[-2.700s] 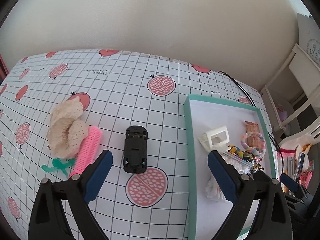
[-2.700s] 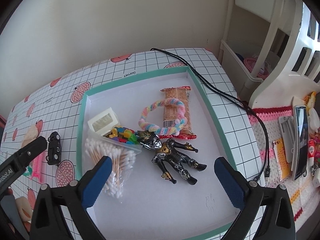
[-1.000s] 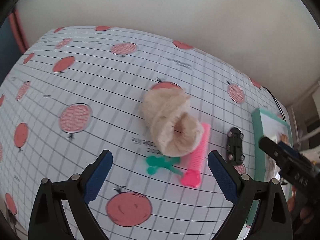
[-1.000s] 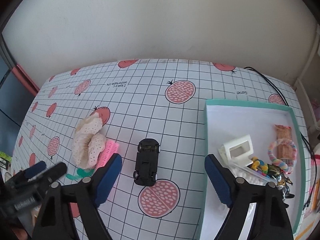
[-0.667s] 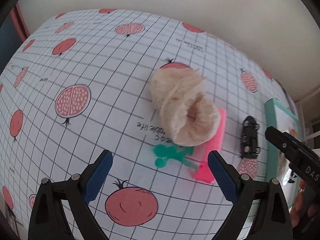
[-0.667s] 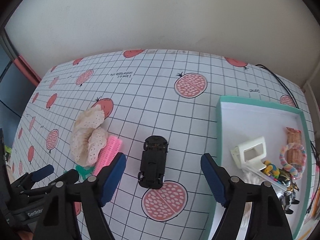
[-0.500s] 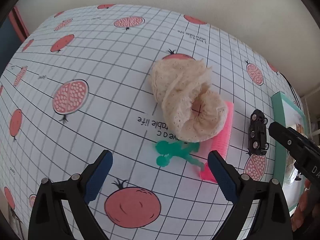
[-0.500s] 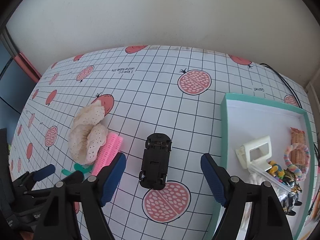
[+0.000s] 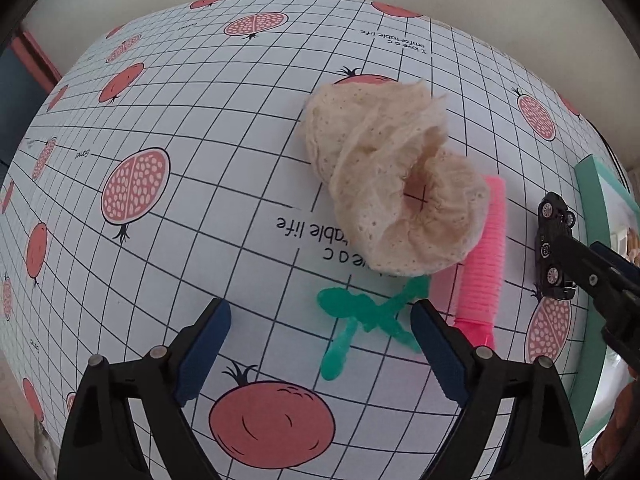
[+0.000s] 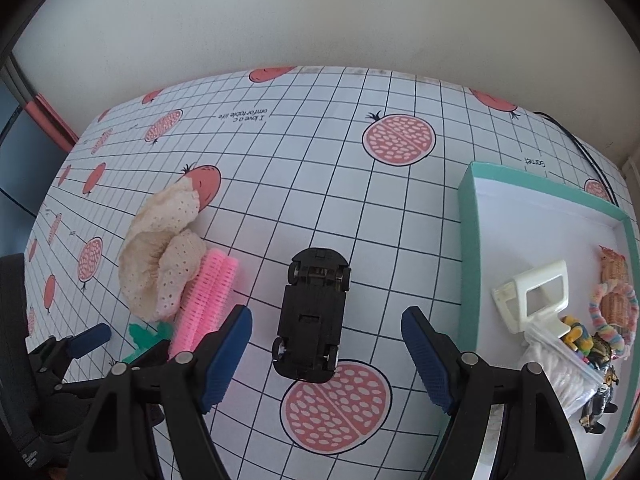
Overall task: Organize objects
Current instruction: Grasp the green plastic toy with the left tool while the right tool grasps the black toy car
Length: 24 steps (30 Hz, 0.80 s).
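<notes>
Counter (image 9: 208, 128) surface carries a grid cloth printed with pomegranates; I read all positions from the two wrist views. Left gripper (image 9: 320, 336) hangs above the counter with its fingers (image 9: 204, 344) spread wide and grasping nothing; a green figure (image 9: 360, 320) lies flat between and just ahead of the tips, touching neither as far as I can tell. Beyond the figure sits a cream lace scrunchie (image 9: 392, 192), with a pink comb (image 9: 484, 264) lying along its right side and partly under its edge. Right gripper (image 10: 326, 356) is likewise released, fingers (image 10: 226, 356) wide apart, with a black toy car (image 10: 314, 314) lying wheels-up on the counter between the tips and slightly ahead of them; neither pad touches it. The car's near end overlaps a printed pomegranate. In the right wrist view the scrunchie (image 10: 160, 260) and comb (image 10: 206, 296) lie left of the car, well apart from it. A teal-rimmed tray (image 10: 468, 248) sits to the right of the car, holding a white frame (image 10: 536, 296), a bag of cotton swabs (image 10: 560, 372), a pastel ring (image 10: 624, 320), a snack pack (image 10: 612, 268) and a dark action figure (image 10: 600, 376), all grouped along its right side.
</notes>
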Each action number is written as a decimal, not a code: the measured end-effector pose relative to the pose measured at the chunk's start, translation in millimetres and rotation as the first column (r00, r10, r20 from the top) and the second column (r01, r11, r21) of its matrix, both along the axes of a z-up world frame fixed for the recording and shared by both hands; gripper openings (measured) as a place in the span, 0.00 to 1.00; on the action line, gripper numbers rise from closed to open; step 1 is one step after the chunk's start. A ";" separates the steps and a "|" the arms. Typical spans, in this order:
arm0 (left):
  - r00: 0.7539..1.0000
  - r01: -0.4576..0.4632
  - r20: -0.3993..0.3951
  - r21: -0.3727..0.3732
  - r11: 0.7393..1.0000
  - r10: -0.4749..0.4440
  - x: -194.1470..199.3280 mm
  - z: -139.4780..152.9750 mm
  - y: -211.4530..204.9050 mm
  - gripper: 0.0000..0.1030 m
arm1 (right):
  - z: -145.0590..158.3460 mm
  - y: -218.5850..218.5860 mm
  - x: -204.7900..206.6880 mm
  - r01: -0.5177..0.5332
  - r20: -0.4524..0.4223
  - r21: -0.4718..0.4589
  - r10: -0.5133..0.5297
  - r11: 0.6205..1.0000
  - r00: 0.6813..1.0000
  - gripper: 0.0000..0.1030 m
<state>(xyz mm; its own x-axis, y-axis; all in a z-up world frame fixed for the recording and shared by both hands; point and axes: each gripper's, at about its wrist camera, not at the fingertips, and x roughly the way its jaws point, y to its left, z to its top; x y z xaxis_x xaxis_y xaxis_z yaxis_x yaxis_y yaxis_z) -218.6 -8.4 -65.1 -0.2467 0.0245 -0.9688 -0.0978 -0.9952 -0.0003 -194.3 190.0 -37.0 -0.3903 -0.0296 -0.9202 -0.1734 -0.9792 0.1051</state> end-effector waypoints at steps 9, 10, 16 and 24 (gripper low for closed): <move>1.000 0.019 -0.021 0.004 1.000 -0.019 1.9 4.7 2.1 0.75 | -7.7 -1.0 -0.9 -0.001 0.013 0.006 0.001 1.000 1.000 0.69; 1.000 0.020 -0.024 0.005 1.000 -0.020 1.9 5.8 2.0 0.72 | -8.6 -1.3 -1.1 -0.003 0.016 0.006 0.003 1.000 1.000 0.66; 0.999 0.026 -0.034 0.010 1.000 -0.026 3.1 9.3 0.3 0.58 | -11.5 -2.4 -1.2 -0.011 0.024 0.000 0.011 1.000 1.000 0.53; 0.999 0.031 -0.041 0.018 0.999 -0.030 3.9 12.2 -3.3 0.46 | -15.6 -3.7 -0.5 -0.027 0.035 0.011 0.027 1.000 0.999 0.38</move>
<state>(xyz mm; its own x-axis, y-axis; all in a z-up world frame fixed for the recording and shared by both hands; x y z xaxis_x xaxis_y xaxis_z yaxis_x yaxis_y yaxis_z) -214.7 -11.6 -53.0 -0.2846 0.0506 -0.9573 -0.1285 -0.9916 -0.0142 -194.8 186.3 -52.6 -0.3571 -0.0295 -0.9336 -0.1503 -0.9847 0.0886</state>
